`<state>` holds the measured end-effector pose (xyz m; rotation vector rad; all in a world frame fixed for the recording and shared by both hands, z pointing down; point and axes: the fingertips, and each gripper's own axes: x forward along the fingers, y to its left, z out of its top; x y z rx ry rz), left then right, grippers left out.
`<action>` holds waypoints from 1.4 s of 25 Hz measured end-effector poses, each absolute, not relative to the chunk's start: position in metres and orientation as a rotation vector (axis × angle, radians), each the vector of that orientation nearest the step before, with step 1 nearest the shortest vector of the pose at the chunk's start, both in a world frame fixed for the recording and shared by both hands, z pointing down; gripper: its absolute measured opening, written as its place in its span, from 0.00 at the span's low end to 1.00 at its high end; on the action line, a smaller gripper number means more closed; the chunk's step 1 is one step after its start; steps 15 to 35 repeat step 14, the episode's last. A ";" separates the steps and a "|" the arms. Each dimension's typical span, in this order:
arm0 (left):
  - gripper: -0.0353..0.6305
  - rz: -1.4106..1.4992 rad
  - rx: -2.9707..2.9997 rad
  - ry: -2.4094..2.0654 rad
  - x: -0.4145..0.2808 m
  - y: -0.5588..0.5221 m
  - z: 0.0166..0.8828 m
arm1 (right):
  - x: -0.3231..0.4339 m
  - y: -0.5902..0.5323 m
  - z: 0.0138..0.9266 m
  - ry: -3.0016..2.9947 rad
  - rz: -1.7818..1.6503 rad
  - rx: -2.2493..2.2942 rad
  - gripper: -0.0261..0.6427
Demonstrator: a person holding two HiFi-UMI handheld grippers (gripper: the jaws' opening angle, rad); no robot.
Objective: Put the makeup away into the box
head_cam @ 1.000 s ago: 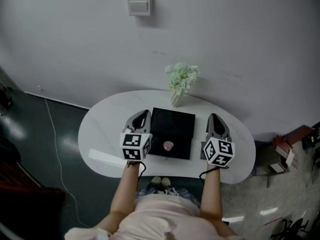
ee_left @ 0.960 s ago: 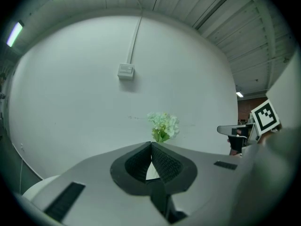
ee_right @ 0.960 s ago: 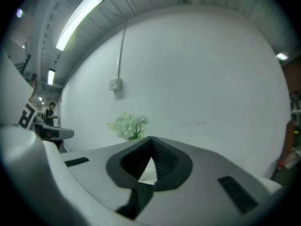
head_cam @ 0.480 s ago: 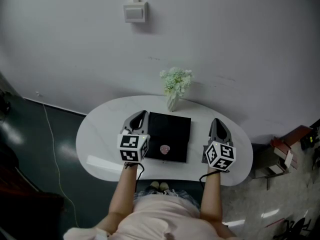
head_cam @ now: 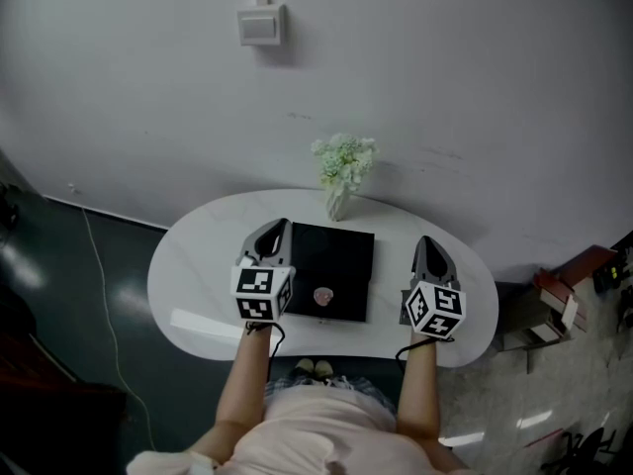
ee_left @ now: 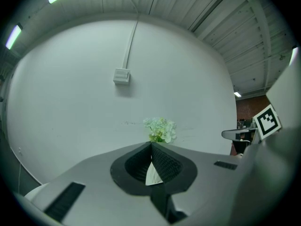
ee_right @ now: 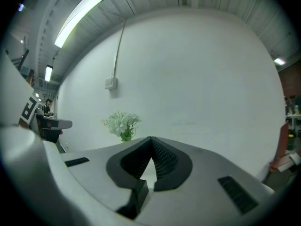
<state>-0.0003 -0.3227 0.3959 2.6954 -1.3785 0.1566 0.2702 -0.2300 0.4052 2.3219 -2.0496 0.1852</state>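
A black square box (head_cam: 331, 265) lies flat and closed in the middle of the white oval table (head_cam: 198, 255). A small pink round piece (head_cam: 322, 295) sits on its top near the front edge; I cannot tell whether it is loose or part of the box. My left gripper (head_cam: 277, 228) rests just left of the box, pointing away from me, jaws shut and empty (ee_left: 151, 145). At the box's right, a little apart from it, my right gripper (head_cam: 425, 241) is also shut with nothing in it (ee_right: 151, 139).
A small vase of pale green flowers (head_cam: 342, 161) stands at the table's far edge, right behind the box. Behind it is a white wall with a switch box (head_cam: 259, 25). Dark floor lies to the left, clutter at the far right (head_cam: 569, 290).
My right gripper has shifted slightly to the right, away from the box. The left gripper and the box have stayed put.
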 end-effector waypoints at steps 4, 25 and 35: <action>0.09 0.155 2.687 -1.378 -0.001 -0.324 0.397 | 0.270 -0.231 0.406 -2.045 0.192 2.315 0.06; 0.09 0.146 2.686 -1.372 -0.004 -0.323 0.396 | 0.273 -0.227 0.411 -2.029 0.212 2.317 0.06; 0.09 0.146 2.686 -1.372 -0.004 -0.323 0.396 | 0.273 -0.227 0.411 -2.029 0.212 2.317 0.06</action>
